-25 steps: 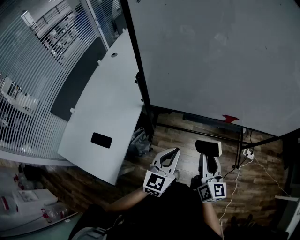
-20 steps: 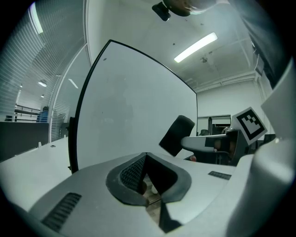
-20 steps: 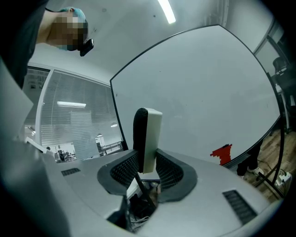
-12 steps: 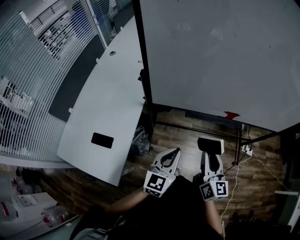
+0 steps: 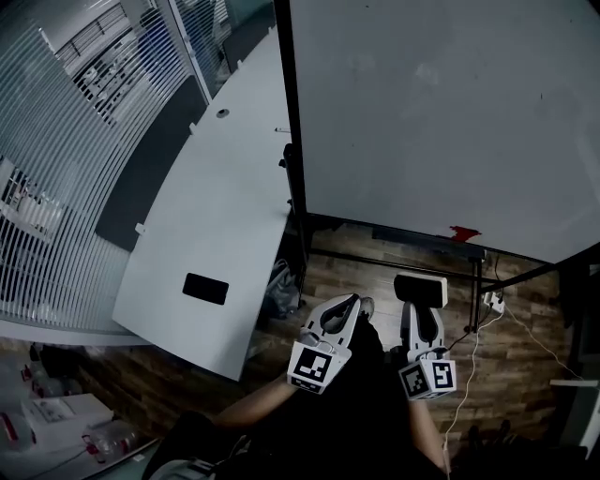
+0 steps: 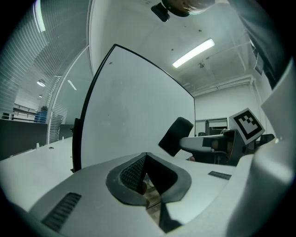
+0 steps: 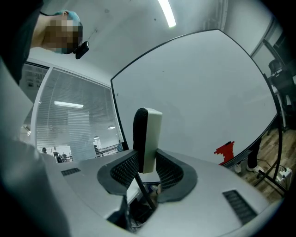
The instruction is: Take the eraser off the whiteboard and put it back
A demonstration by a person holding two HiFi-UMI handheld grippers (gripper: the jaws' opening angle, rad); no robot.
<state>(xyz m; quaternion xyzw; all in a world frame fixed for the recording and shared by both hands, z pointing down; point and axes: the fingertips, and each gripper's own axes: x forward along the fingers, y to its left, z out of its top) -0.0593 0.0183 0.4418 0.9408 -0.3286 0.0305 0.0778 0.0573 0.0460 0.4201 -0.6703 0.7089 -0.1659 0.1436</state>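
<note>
Before the whiteboard (image 5: pixel 441 112), the eraser (image 7: pixel 147 139) stands upright, black-and-white.

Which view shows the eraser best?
Right gripper view: the eraser stands close up, clamped in the right tool, black felt and white back both visible. Head view shows it small from above; left gripper view, only its dark side.

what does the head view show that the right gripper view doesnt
Only the head view shows the long white table, the wood floor and the left gripper, its jaws together with nothing between them. Only the right gripper view shows a ceiling light and the eraser edge-on, dark felt on one side, white body on the other. Both show the whiteboard, the red patch at its lower edge, and the right gripper shut on the eraser.
</note>
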